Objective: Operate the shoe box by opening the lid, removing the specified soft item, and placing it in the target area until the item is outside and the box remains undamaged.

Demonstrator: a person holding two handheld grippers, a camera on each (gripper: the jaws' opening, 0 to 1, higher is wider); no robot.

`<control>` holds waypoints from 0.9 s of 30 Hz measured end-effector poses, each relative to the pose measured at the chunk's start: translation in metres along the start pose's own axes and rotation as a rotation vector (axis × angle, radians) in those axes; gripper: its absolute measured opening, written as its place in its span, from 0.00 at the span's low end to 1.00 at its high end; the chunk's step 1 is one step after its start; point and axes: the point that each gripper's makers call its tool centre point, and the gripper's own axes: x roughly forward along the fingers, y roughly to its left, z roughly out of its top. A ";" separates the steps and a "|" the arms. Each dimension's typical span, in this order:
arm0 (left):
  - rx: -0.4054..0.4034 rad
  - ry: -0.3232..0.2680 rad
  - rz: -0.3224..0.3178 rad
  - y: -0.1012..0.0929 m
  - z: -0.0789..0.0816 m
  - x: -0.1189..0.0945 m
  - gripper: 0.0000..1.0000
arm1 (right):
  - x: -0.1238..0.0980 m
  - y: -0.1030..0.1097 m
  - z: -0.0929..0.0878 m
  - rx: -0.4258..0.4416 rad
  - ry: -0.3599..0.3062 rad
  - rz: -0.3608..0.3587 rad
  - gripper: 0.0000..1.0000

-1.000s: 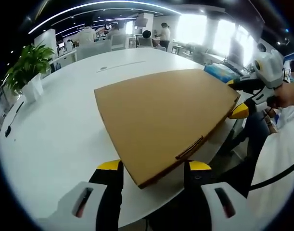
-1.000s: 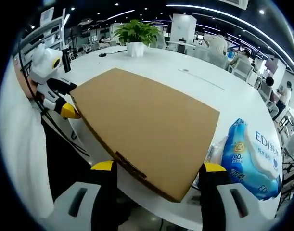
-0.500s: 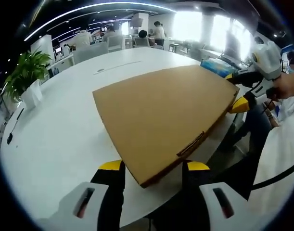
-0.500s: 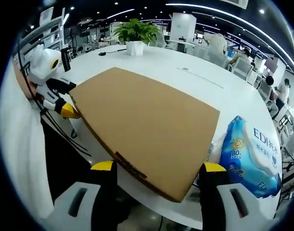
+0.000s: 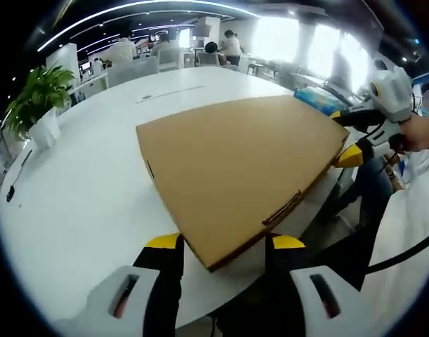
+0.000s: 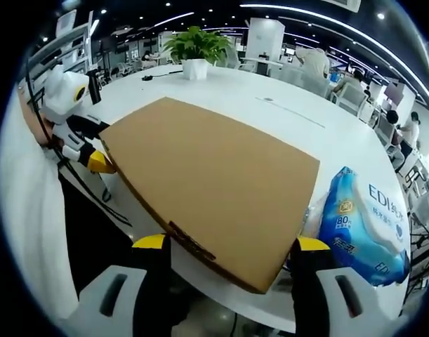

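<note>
Two grippers flank closed shoe box [image 5: 235,165]; contents hidden, contact unclear.

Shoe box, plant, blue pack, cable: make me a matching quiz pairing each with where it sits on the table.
Things:
1. shoe box
2. potted plant
3. blue tissue pack
4. black cable

Places:
A. far side of the white table
B. closed, at the near edge, a gripper at each end
C. lying on the table near the plant
D. right beside the box

Pairs: 1-B, 2-A, 3-D, 4-C
</note>
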 end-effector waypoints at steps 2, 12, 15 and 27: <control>-0.007 -0.002 -0.004 -0.003 0.000 -0.001 0.47 | 0.000 0.000 -0.001 -0.010 0.004 -0.001 0.69; -0.091 -0.016 -0.066 -0.012 -0.008 -0.010 0.50 | -0.012 0.003 -0.011 -0.118 0.033 0.021 0.67; -0.089 0.000 -0.061 -0.010 -0.010 -0.014 0.47 | -0.016 0.008 -0.013 -0.128 0.042 0.055 0.69; -0.119 -0.098 -0.035 0.002 0.006 -0.053 0.82 | -0.041 0.004 0.004 -0.166 -0.005 0.074 0.60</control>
